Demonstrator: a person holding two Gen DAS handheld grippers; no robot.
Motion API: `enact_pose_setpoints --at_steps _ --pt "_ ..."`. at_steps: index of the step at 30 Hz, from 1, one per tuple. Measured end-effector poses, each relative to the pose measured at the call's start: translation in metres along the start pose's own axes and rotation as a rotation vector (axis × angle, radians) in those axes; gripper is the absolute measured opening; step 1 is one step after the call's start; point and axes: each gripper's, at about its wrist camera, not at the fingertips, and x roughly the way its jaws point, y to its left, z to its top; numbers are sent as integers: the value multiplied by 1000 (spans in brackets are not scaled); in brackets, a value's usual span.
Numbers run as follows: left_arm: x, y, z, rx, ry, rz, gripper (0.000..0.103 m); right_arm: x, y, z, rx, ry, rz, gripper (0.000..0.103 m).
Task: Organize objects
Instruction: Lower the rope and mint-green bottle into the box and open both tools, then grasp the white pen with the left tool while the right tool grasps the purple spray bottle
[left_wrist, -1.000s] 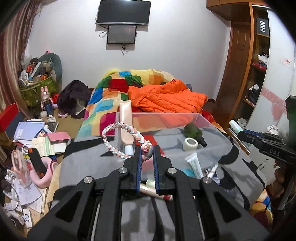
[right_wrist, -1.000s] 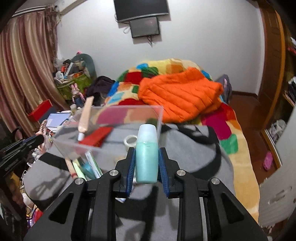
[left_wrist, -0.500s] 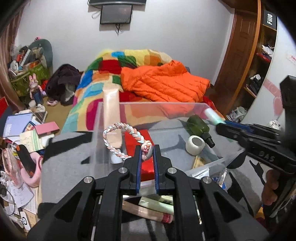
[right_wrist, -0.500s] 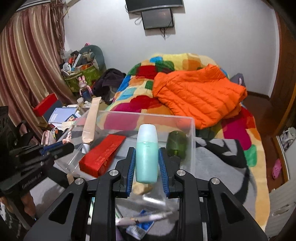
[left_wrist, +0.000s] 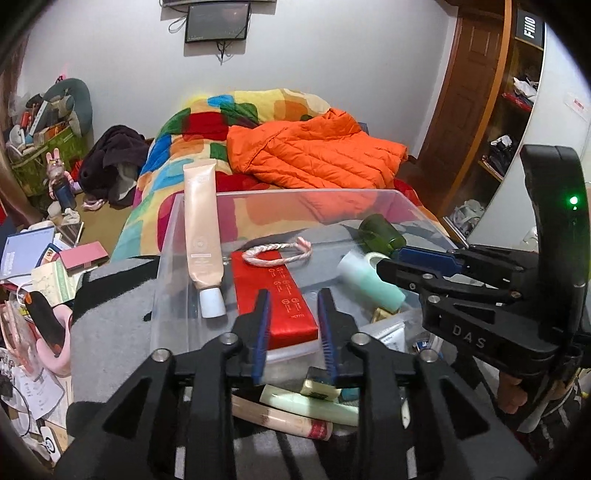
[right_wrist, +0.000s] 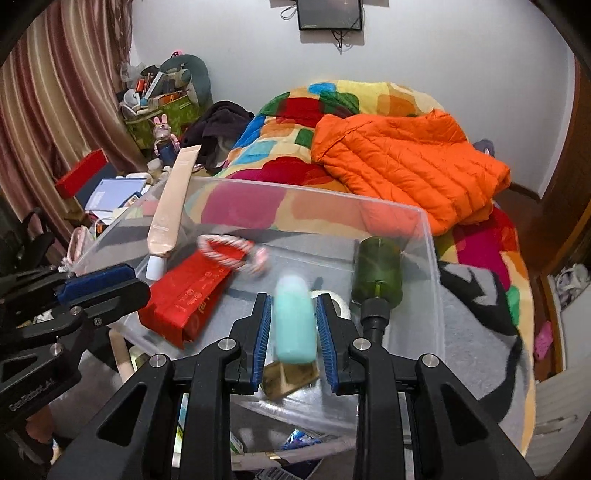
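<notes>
Your left tool (left_wrist: 293, 325) hangs released over the clear bin (left_wrist: 303, 194); braided headband (left_wrist: 277, 251) lies on the red box (left_wrist: 282, 299). Your right tool (right_wrist: 293, 330) parted, teal bottle (right_wrist: 295, 321) blurred between, contact unclear.

Setting: a lived-in bedroom in a home. Evidence: a bed (right_wrist: 480, 295) under a patchwork blanket (left_wrist: 207, 122) of bright colour blocks, with an orange puffer jacket (right_wrist: 402, 166) thrown across it. Small screen (left_wrist: 217, 23) mounted on the white wall, cables hanging below it. Striped curtains (right_wrist: 48, 103) on one side; wooden door (left_wrist: 469, 96) and open shelves (left_wrist: 517, 110) with odd items on the other. Floor beside the bed is heaped with notebooks (left_wrist: 26, 251), loose papers, a green basket (right_wrist: 155, 118) of clutter and a dark pile of clothes (left_wrist: 114, 162) (also a small rabbit figure (right_wrist: 162, 129)). Everything domestic and personal, nothing industrial.
</notes>
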Motion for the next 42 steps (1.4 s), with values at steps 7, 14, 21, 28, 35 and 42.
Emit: enact_pose_setpoints --at_steps 7,14,21,28,35,42 --pt "-21 -16 -11 52 -42 13 52 -33 3 -9 -16 -53 23 35" --pt "-30 -38 -38 121 -22 -39 59 -64 1 -39 -47 -83 -4 46" --pt "-13 -59 -67 169 63 -103 53 -72 6 -82 -97 -40 -10 46" --pt "-3 -68 -72 178 100 -165 27 -66 5 -107 -87 4 75 46" --pt "-15 -65 -79 158 88 -193 20 -58 7 -109 -81 26 134 46" --pt "-39 -52 -96 112 78 -176 14 -53 15 -120 -101 58 152 30"
